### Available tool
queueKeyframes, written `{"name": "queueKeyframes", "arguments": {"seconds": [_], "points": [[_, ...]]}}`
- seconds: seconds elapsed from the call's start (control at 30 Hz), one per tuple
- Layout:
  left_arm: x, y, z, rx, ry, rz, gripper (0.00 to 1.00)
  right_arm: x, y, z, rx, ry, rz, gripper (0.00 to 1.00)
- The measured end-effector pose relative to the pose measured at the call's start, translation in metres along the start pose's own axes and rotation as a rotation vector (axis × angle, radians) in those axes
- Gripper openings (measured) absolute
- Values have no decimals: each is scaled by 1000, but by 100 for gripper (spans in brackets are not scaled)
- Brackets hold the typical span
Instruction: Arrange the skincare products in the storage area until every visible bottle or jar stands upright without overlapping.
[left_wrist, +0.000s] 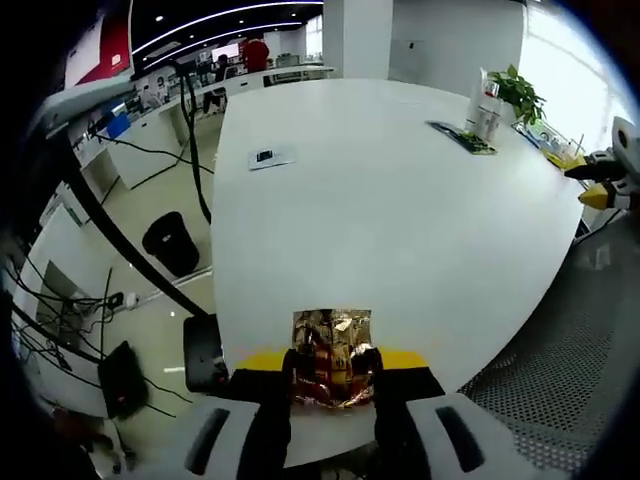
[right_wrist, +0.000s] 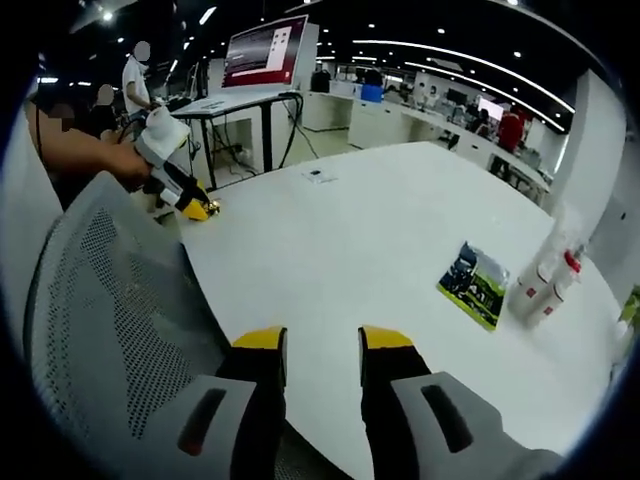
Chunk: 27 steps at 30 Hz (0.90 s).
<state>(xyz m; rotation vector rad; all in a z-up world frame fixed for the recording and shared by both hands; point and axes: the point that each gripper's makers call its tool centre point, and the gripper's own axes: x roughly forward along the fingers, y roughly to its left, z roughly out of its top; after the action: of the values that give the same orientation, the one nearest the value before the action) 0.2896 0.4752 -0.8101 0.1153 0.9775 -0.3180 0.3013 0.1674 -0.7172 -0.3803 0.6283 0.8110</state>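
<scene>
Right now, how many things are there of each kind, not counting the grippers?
Bottles: 2
Green flat packet: 1
Small card: 1
Leafy plant: 1
Shiny foil packet, held in the left gripper: 1
Total: 6

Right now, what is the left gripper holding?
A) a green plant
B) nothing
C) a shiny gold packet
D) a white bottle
C: in the left gripper view, the left gripper has its jaws closed on a crinkly gold packet over the edge of the white table.
</scene>
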Motion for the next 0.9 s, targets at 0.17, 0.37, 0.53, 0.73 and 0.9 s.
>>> {"name": "queueKeyframes", "arguments": {"seconds": [0.17,0.37,0.53,0.73,0.9], "points": [[1,-5,-1,-7,-4,-14,9,2,2,-2,24,10,21,25],[-8,-18,17,-106,-79,-74,4,3,11,-4,15,27,67,25],[-45,-43,72,-184,-275,-153,3,-1,18,10,63,-3,124,24],[-78,-118,121,30,-402,-235,3,4,30,41,162,-61,226,26],[-74,-182,131,279,-452,-281,4,-3,51,84,198,-131,368,22]]}}
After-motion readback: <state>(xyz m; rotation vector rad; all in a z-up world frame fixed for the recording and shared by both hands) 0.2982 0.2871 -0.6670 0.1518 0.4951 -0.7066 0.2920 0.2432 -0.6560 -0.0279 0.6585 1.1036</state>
